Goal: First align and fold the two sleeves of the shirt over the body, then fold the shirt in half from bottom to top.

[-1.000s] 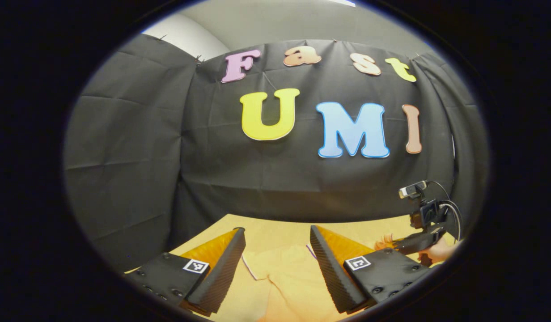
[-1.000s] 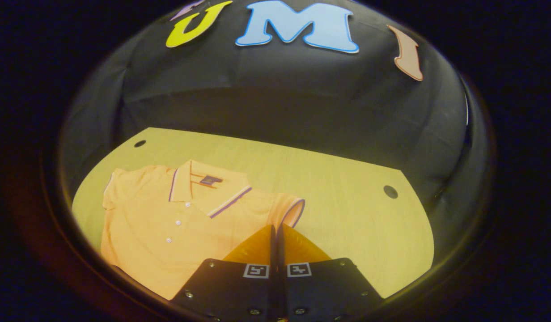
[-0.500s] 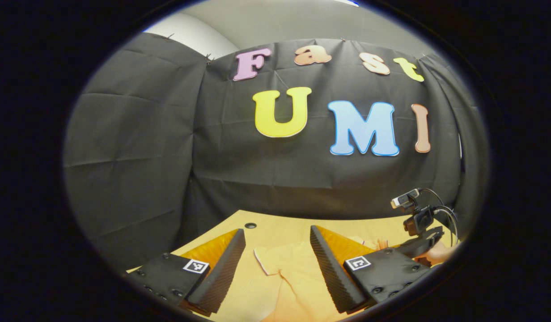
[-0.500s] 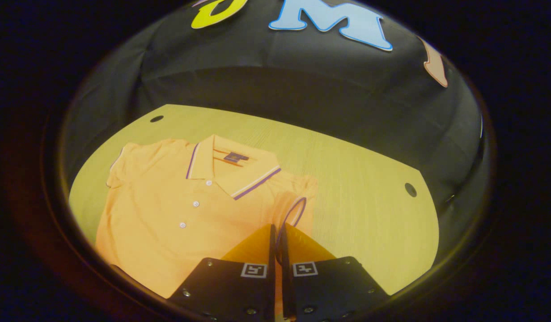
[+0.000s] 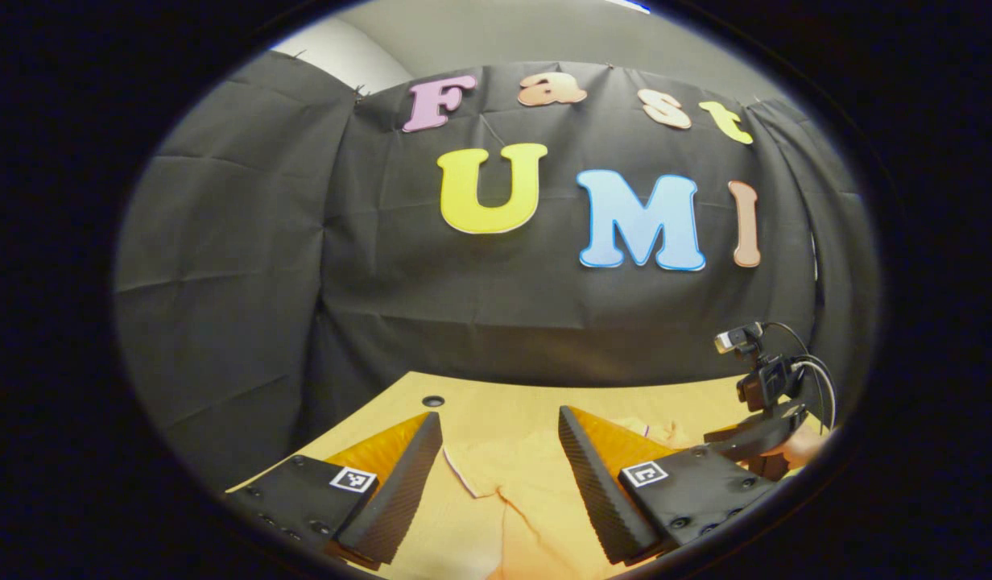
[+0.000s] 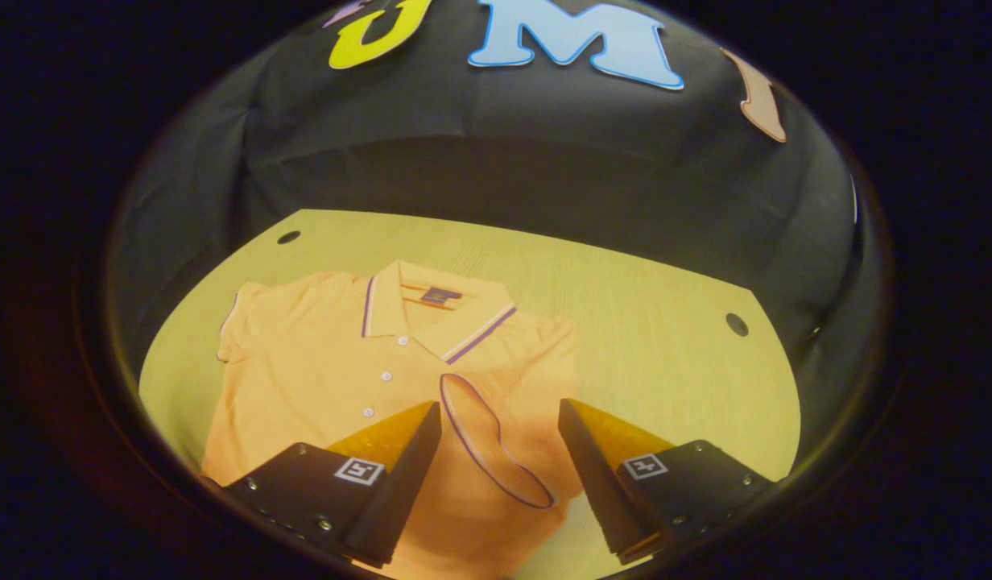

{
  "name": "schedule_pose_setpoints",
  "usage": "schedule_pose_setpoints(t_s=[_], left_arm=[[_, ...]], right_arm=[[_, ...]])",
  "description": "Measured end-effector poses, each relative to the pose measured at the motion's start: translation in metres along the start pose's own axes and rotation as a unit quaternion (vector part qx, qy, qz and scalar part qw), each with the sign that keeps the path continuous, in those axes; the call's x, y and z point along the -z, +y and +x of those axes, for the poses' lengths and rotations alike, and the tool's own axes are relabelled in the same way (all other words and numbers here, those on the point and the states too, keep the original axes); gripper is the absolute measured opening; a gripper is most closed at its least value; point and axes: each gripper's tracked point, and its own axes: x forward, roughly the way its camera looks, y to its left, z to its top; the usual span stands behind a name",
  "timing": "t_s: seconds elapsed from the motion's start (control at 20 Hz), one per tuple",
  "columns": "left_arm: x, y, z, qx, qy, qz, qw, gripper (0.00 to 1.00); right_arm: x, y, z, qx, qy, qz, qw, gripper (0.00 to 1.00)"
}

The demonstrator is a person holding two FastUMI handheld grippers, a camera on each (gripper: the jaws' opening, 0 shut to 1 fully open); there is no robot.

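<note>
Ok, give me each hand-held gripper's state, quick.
Left hand-held gripper: open, holding nothing, above the shirt.
Right hand-held gripper: open, sleeve lies released between its fingers.

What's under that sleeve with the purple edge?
The folded sleeve lies on the shirt front, between the open right tongs. The fabric beneath it is covered, so any buttons there cannot be seen.

One shirt lies ahead of the spread jaws on one table, which has two holes; two grippers.
</note>
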Motion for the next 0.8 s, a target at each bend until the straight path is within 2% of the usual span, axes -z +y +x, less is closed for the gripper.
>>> schedule_pose_setpoints(t_s=[0.1, 0.3, 0.6, 0.8], left_arm=[[0.008, 0.006, 0.017, 0.015, 0.006, -0.003, 1.000, 0.98], [0.037, 0.019, 0.059, 0.032, 0.029, -0.010, 0.999, 0.98], [0.087, 0.036, 0.125, 0.023, 0.070, -0.010, 0.997, 0.97], [0.128, 0.048, 0.162, 0.002, 0.098, -0.017, 0.995, 0.97]], right_arm=[[-0.004, 0.002, -0.012, 0.009, -0.007, 0.009, 1.000, 0.92], [-0.023, 0.005, -0.048, 0.033, -0.044, 0.022, 0.998, 0.92], [-0.055, 0.010, -0.117, 0.051, -0.113, 0.048, 0.991, 0.92], [-0.069, 0.008, -0.156, 0.066, -0.147, 0.046, 0.986, 0.91]])
